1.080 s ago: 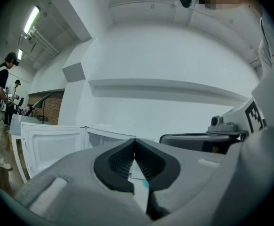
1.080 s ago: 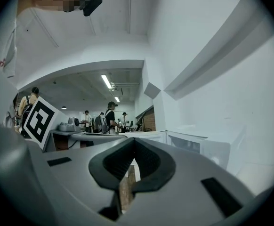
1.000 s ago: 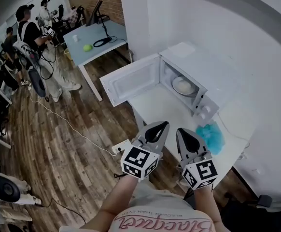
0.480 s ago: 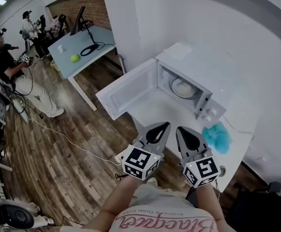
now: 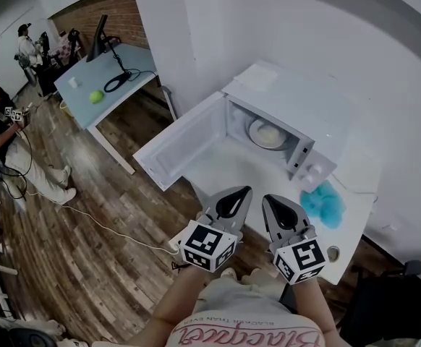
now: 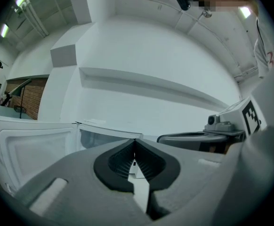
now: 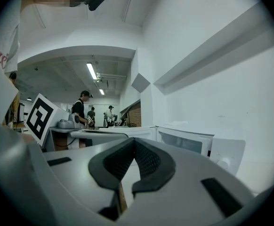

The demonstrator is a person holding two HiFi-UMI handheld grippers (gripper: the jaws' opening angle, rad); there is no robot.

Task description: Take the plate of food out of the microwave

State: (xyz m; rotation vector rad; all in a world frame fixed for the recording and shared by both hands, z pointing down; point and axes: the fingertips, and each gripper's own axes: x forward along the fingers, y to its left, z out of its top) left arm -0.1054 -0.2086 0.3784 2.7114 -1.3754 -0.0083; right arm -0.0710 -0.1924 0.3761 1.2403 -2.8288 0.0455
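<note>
- Head view: the plate of food [image 5: 267,133] sits inside the open microwave [image 5: 306,118]. The left gripper [image 5: 244,191] and right gripper [image 5: 267,199] are side by side in front of it, well apart from it.
- Left gripper view: jaws pressed together, empty, facing the microwave.
- Right gripper view: jaws closed on nothing.

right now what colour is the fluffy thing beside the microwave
The fluffy thing is turquoise blue, clearest in the head view.

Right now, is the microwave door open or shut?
Open. The door is swung wide to the left of the microwave, and the plate of food shows inside the cavity.
</note>
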